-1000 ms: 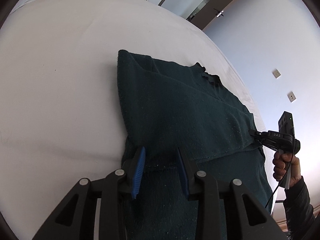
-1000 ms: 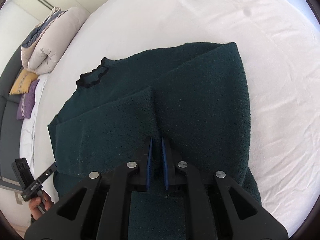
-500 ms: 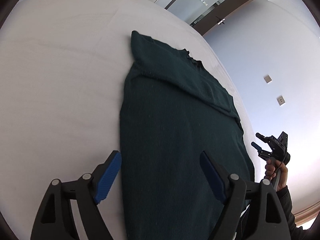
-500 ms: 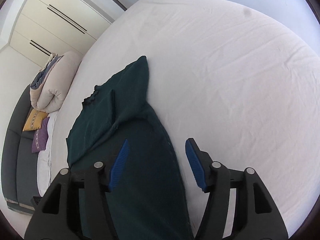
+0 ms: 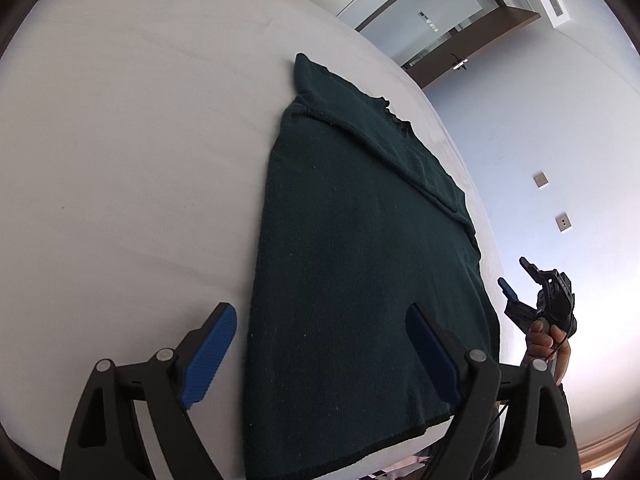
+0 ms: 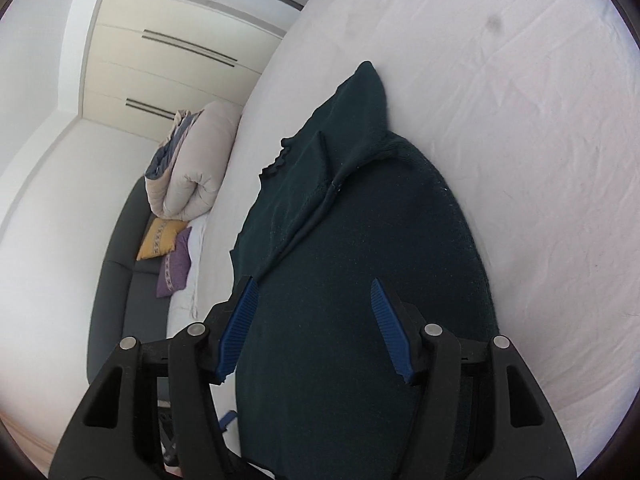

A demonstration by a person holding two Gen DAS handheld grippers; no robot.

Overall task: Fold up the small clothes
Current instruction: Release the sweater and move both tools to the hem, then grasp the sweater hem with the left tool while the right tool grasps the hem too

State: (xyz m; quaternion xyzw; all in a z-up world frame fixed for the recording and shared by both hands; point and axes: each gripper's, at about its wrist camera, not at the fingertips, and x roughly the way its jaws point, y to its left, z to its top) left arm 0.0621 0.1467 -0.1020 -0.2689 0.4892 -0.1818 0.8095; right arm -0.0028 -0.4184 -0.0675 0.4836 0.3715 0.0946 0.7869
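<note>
Where sleeves fold inward, dark-green sweater [image 5: 360, 264] flat.

We see one dark green knitted sweater [image 5: 360, 264] lying flat on the white bed sheet [image 5: 132, 168], stretched lengthwise away from the fingers [image 5: 208, 352], its hem nearest them at the mattress edge. A sleeve is folded across the chest, beyond the fingertips. The small frilled collar sits at the far end; another folded corner pokes out there, possibly the second sleeve.
</note>
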